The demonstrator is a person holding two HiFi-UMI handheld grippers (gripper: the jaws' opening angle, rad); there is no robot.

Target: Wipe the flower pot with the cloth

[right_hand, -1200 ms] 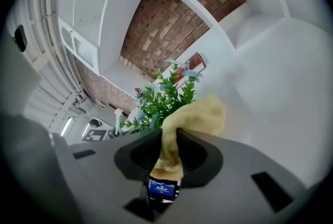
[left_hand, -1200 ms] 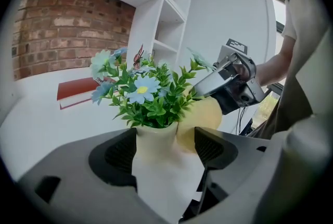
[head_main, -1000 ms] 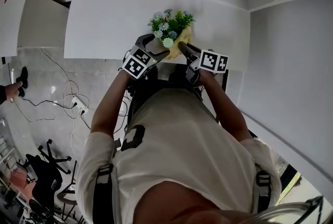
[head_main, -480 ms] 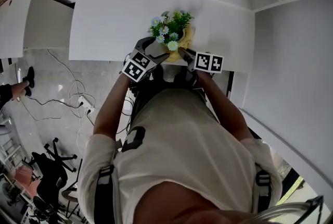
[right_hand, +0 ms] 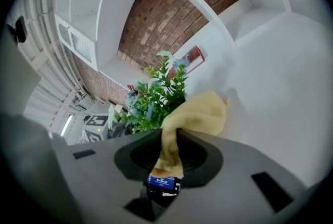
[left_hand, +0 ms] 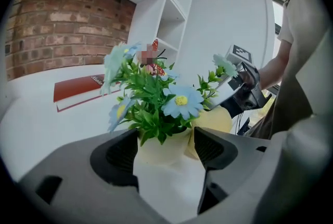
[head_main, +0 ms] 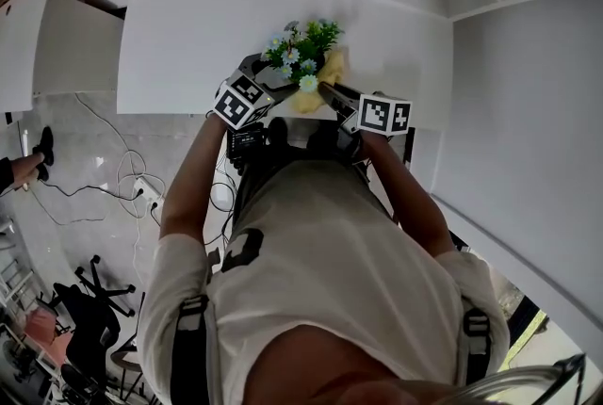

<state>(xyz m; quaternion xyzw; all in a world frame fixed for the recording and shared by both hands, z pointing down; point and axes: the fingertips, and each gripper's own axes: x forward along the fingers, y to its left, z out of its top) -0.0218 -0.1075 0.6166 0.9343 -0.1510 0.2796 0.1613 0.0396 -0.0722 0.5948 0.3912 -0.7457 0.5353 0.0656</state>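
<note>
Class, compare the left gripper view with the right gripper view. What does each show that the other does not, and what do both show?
Only the left gripper view: the pale pot held between the left gripper's jaws, and the person's arm.
Only the right gripper view: the right gripper's jaws pinching the end of the cloth, and the left gripper's marker cube.
Both: the flowers, the yellow cloth, the brick wall and the white shelves.
</note>
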